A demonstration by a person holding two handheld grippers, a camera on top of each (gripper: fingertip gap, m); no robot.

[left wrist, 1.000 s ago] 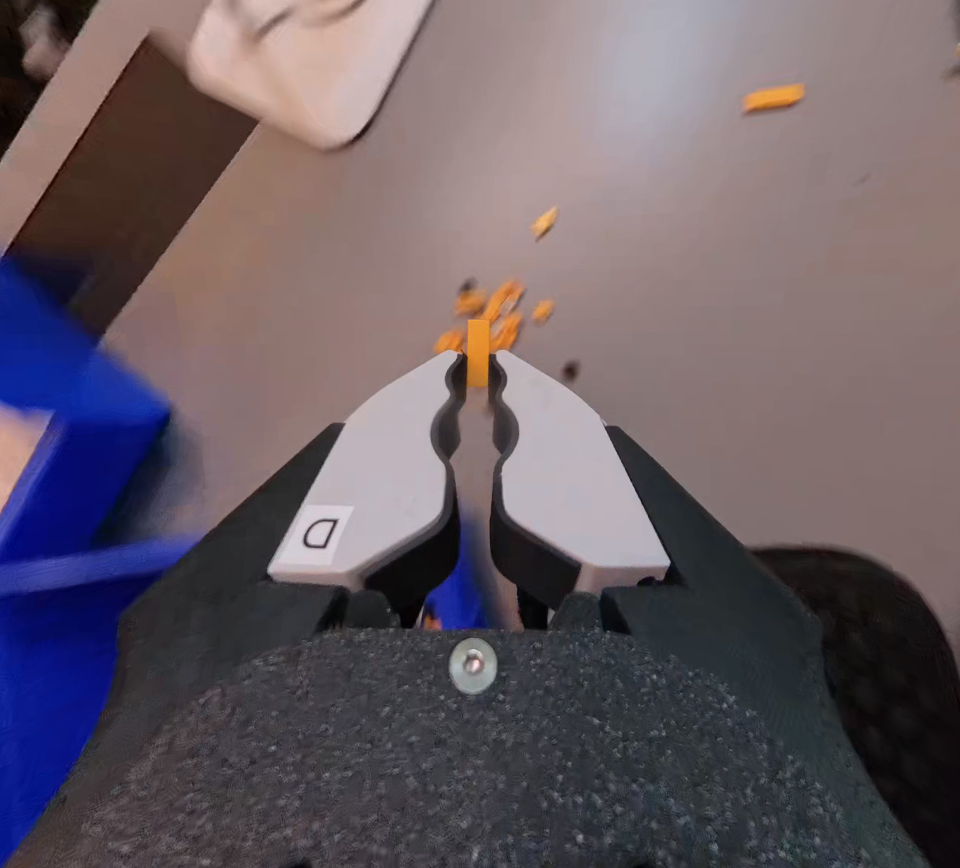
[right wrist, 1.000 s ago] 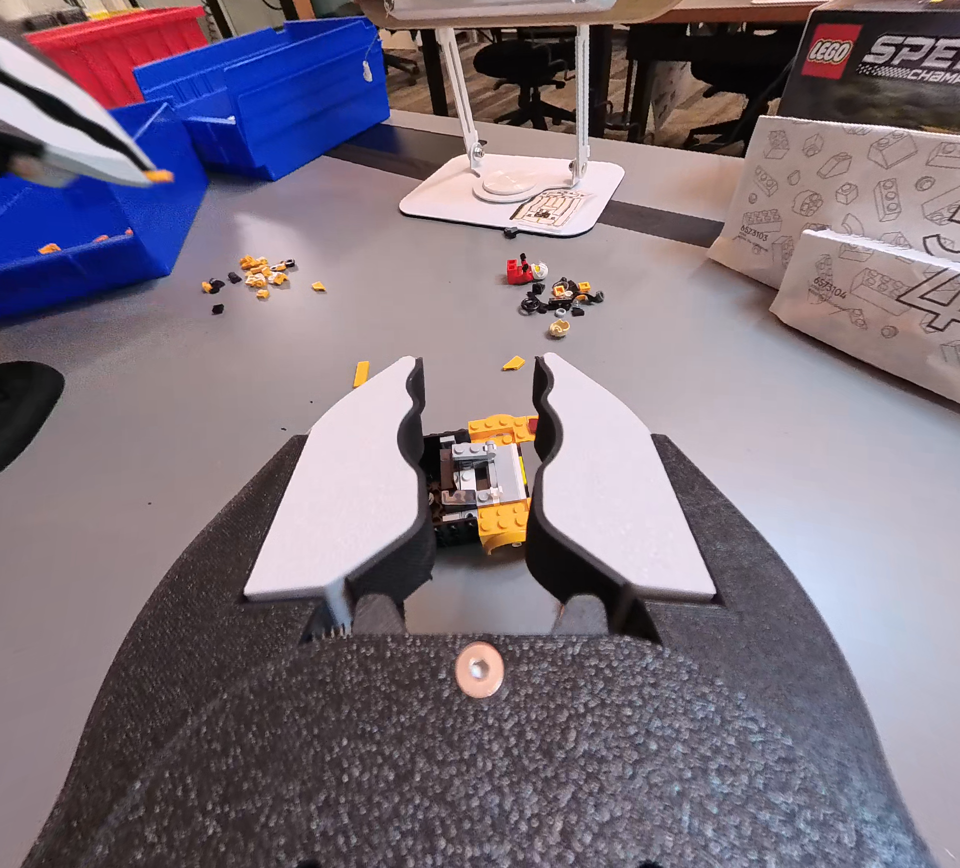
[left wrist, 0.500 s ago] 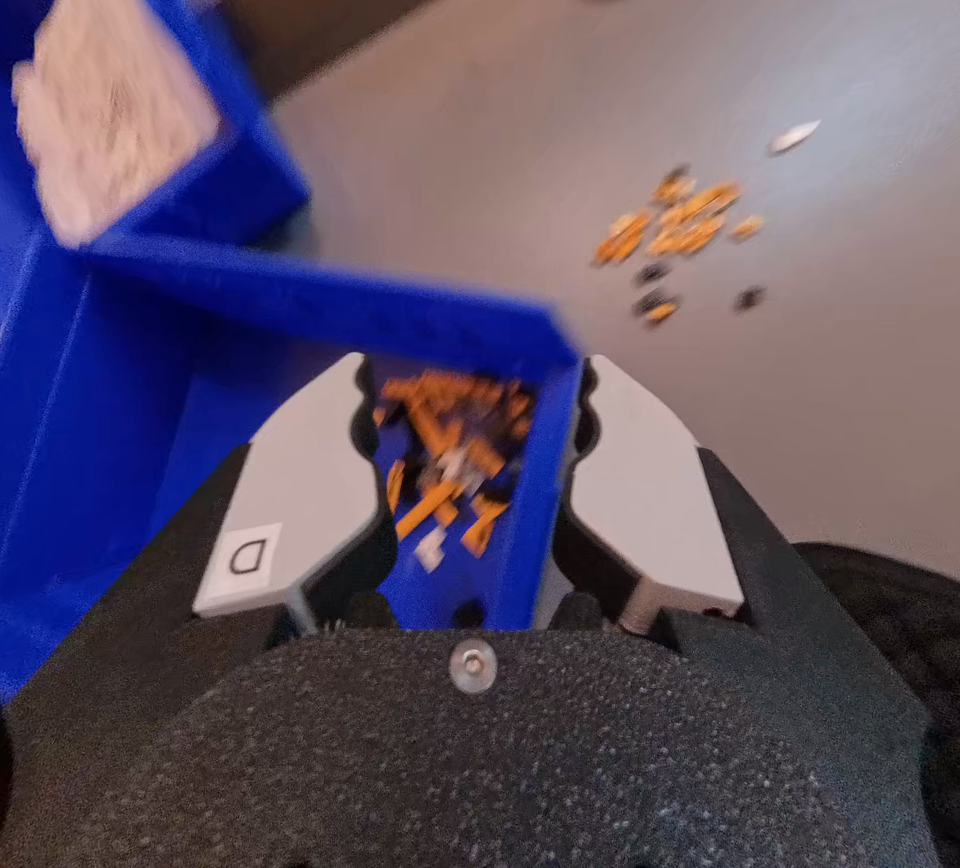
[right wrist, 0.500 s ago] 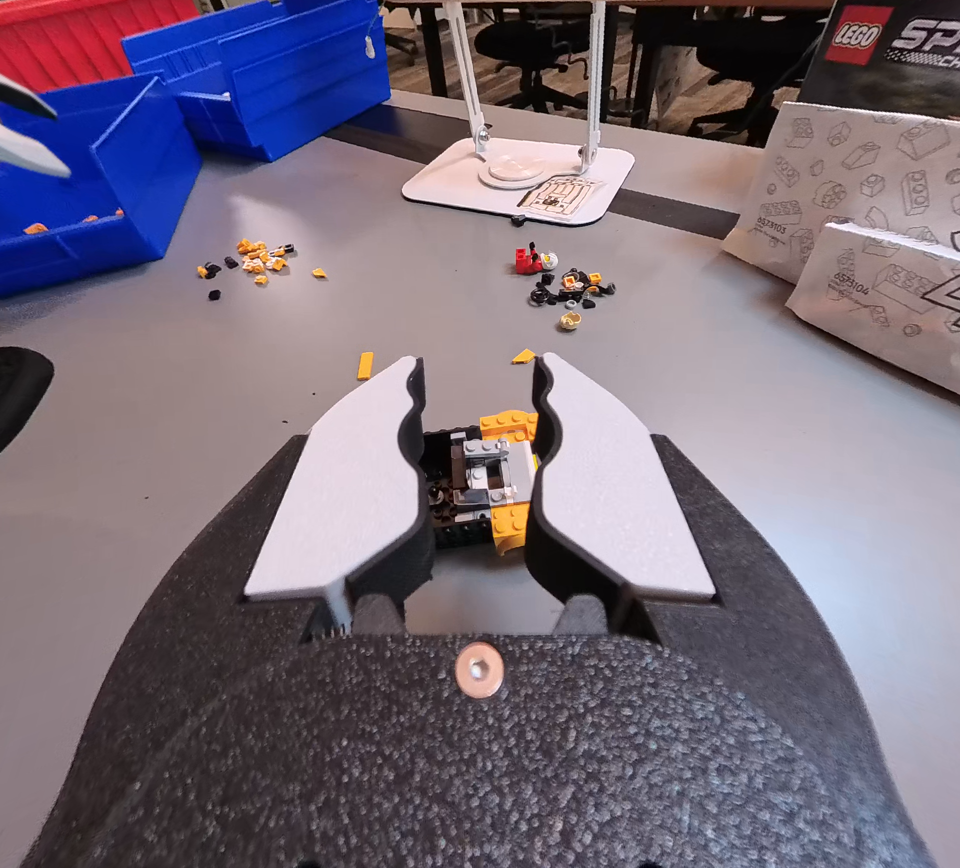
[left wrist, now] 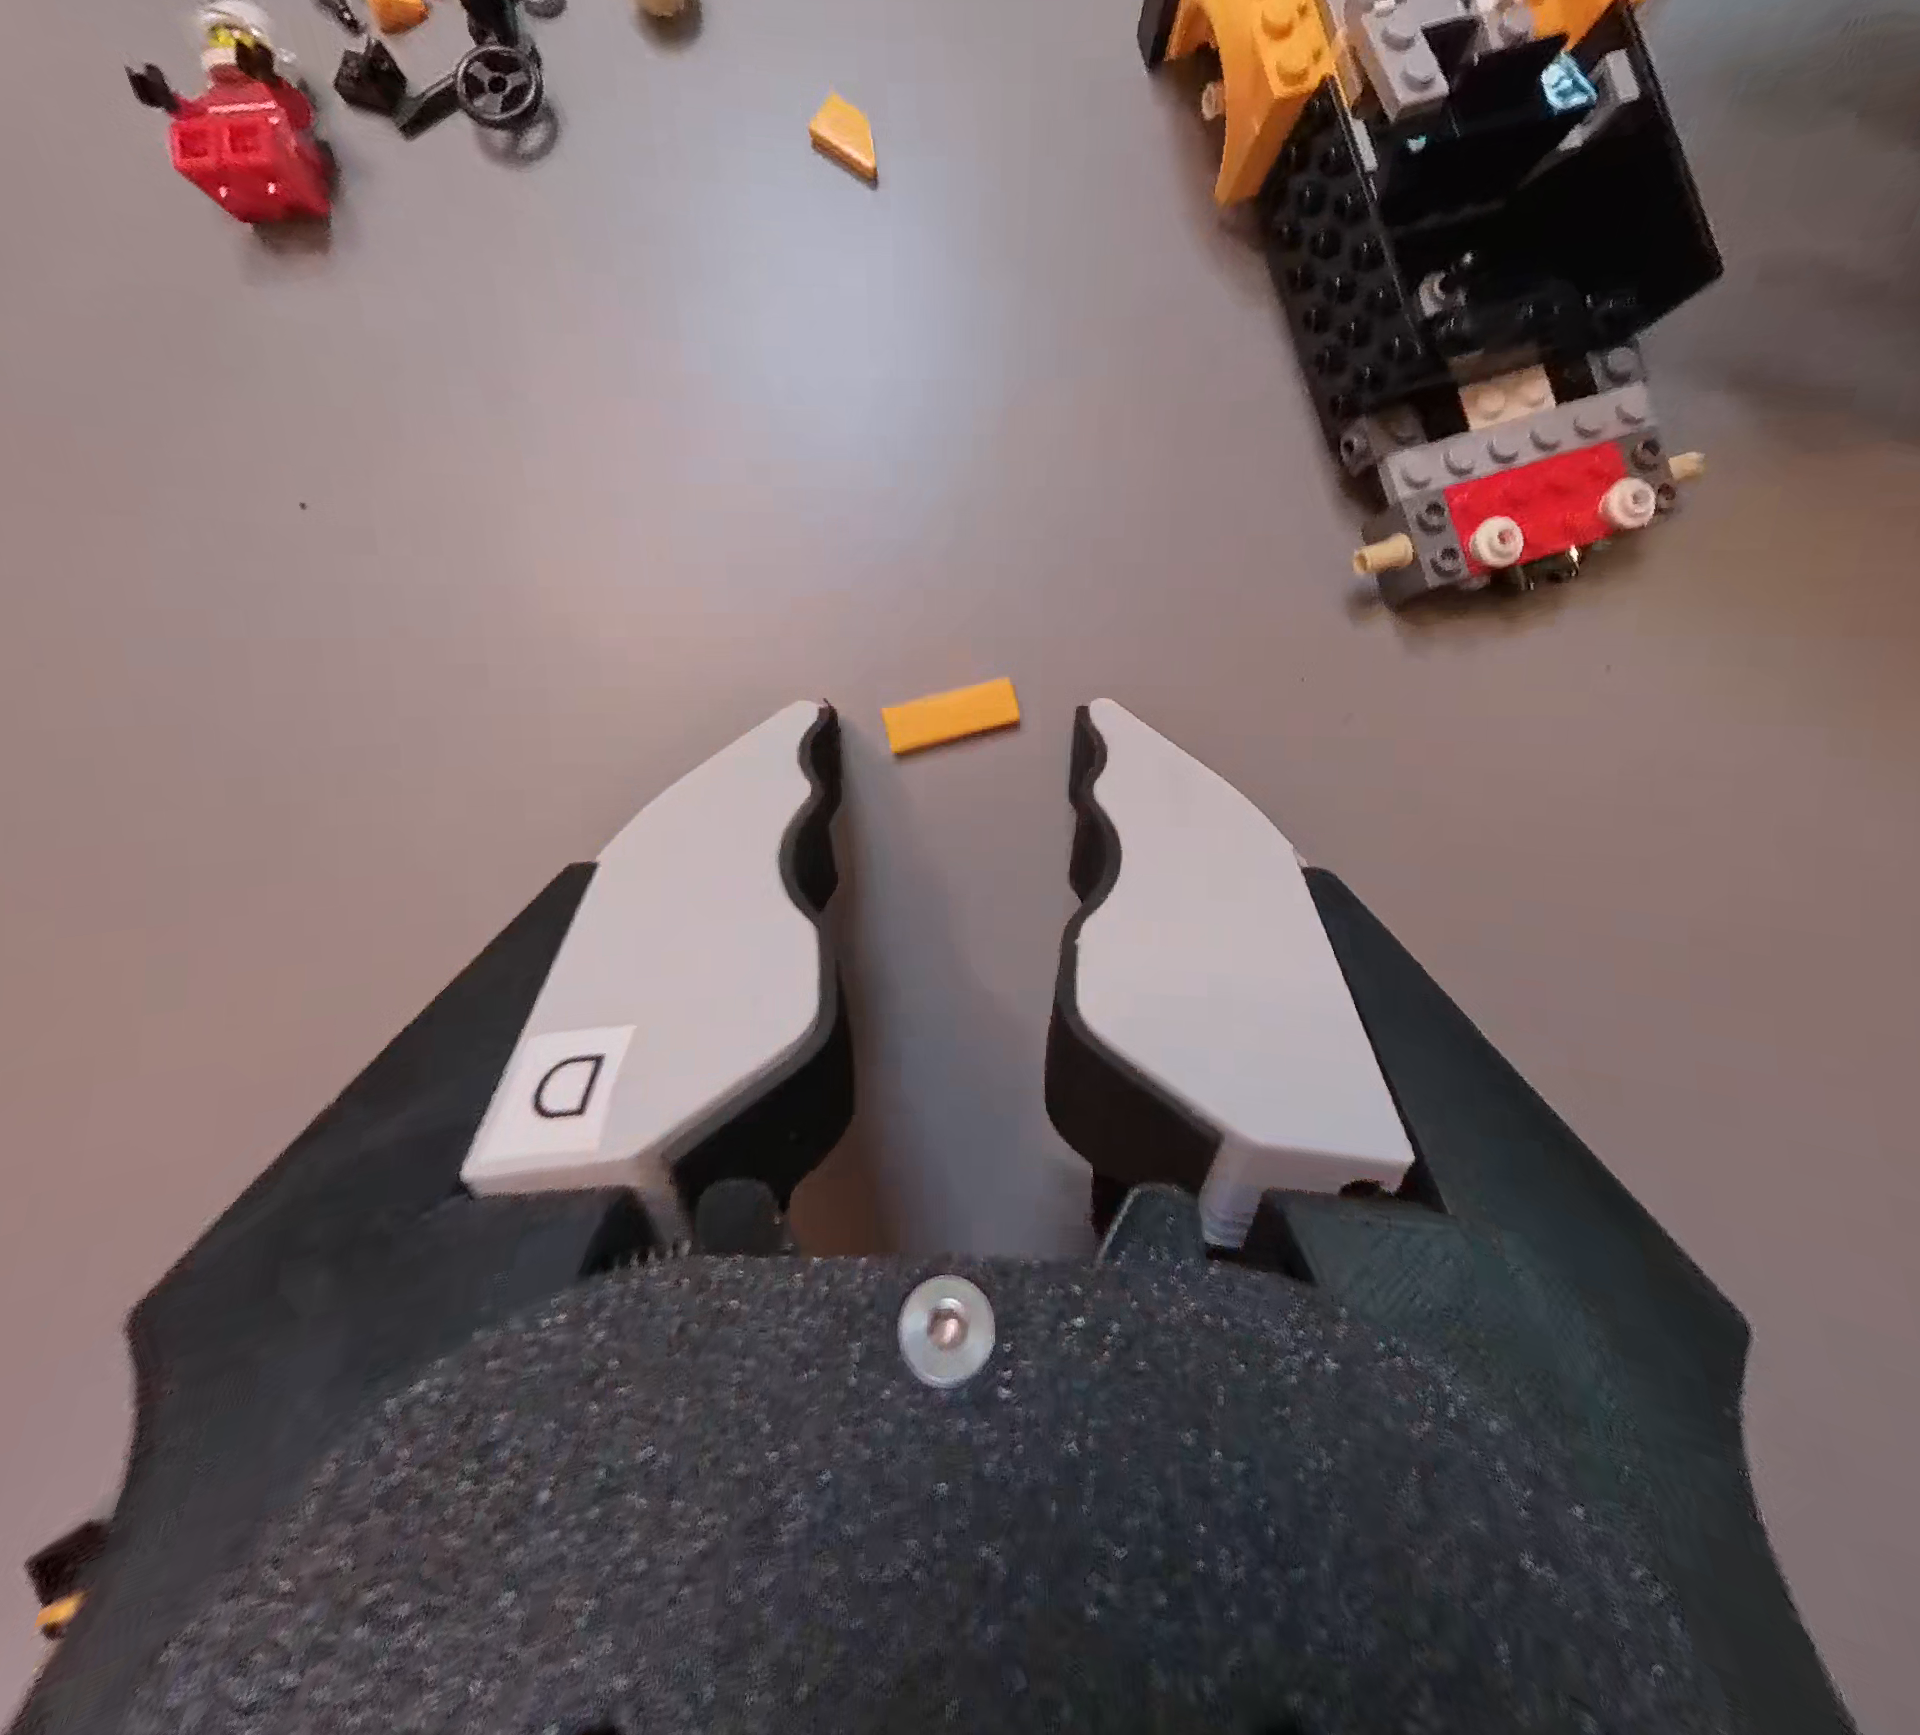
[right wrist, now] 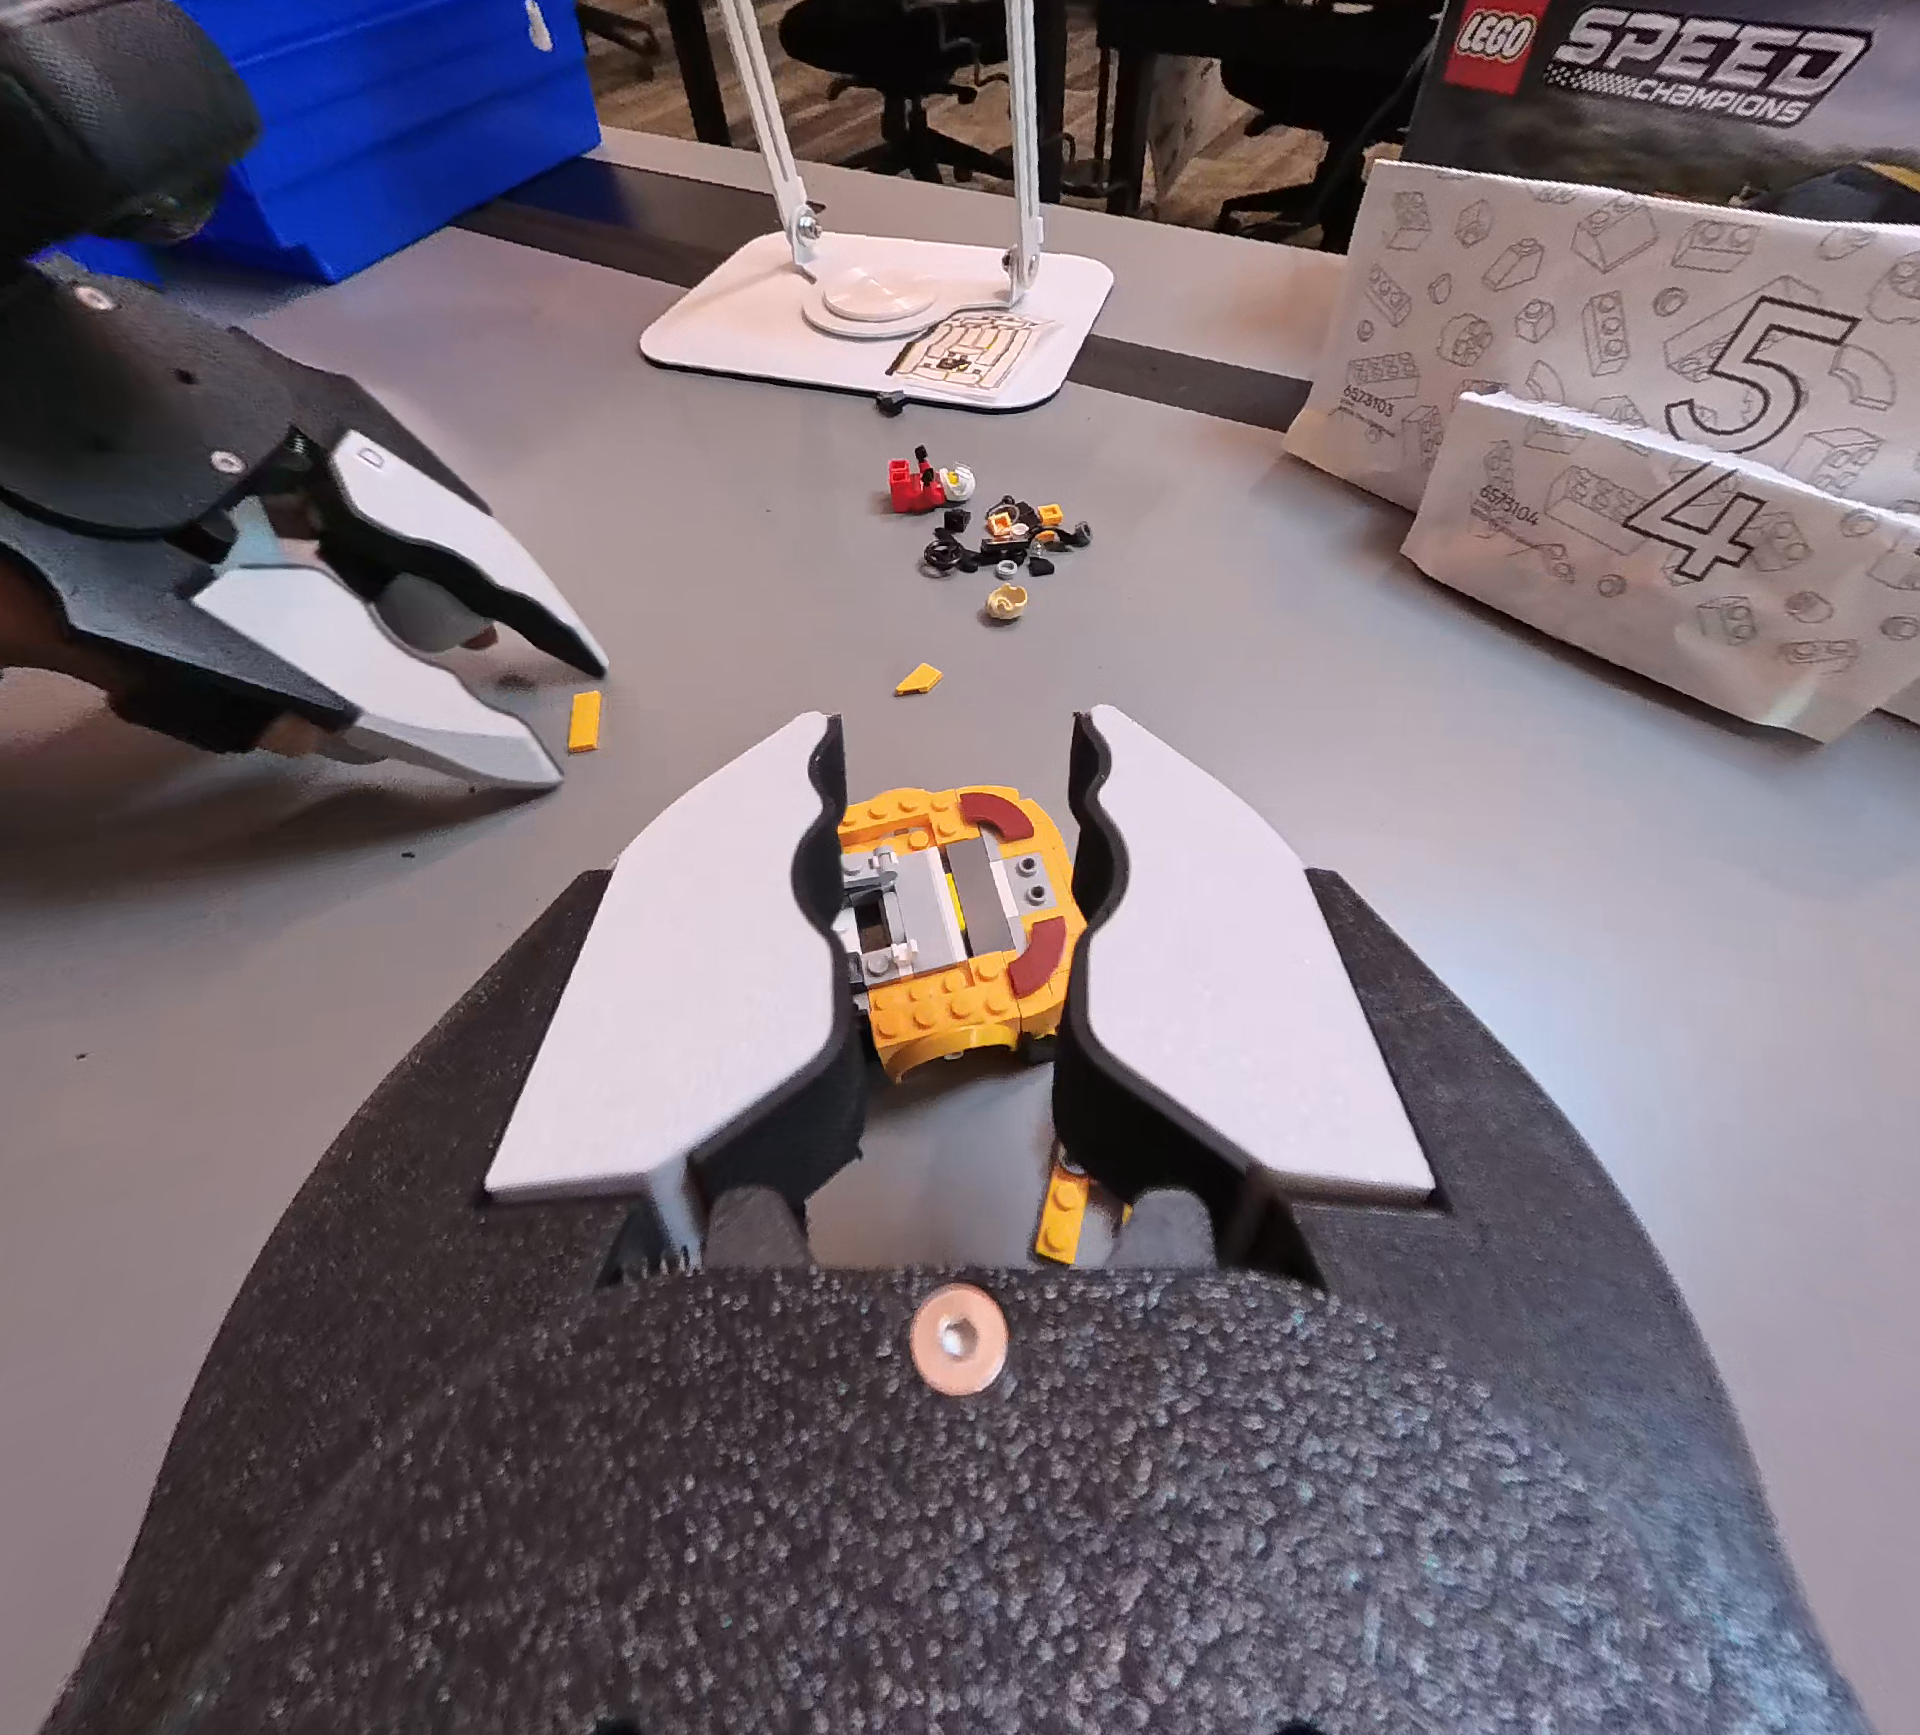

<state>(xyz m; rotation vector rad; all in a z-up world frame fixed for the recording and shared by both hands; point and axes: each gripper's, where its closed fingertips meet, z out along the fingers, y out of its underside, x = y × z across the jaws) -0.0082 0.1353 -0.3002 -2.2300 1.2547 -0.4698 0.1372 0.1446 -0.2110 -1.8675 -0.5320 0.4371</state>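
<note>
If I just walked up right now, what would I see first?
Probably the orange and black brick car, sitting on the grey table with the right gripper closed around its sides. Next, the left gripper with its fingers open, tips on either side of a small flat orange tile and not touching it. Farther back lies a pile of tiny loose pieces beside a little red piece.

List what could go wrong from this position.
1. The left gripper is open around a thin orange tile lying flat on the table; the fingers may slide over it or flick it away.
2. The right gripper clamps the half-built toy car; a hard squeeze or twist might pop bricks loose.
</note>
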